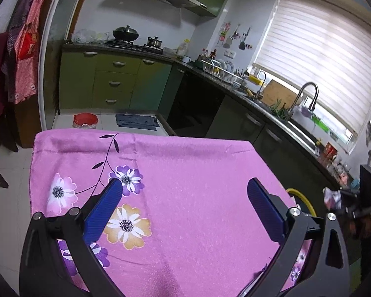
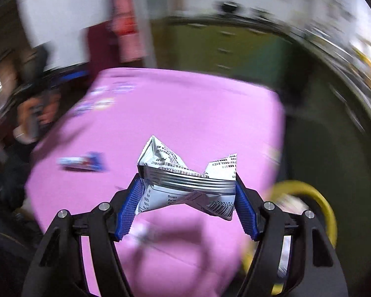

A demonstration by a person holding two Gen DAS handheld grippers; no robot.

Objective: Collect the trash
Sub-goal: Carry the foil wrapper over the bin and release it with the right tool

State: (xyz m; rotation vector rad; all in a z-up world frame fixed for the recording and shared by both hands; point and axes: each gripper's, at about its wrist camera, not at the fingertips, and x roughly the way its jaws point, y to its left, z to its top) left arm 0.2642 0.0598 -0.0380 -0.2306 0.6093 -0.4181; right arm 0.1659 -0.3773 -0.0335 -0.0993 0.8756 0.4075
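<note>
With the right tongs (image 2: 186,198) clamped on the crumpled wrapper (image 2: 185,180) and the left tongs (image 1: 185,208) open and empty, I carry it to the yellow-rimmed bin (image 2: 316,198) beside the counter (image 2: 185,113) before releasing.

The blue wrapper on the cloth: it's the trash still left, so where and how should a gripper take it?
The blue wrapper lies flat and elongated on the pink cloth. Probably best to come from above and pinch its middle across the narrow width, fingers on the two long edges. It is blurred, so finer detail is unclear.
</note>
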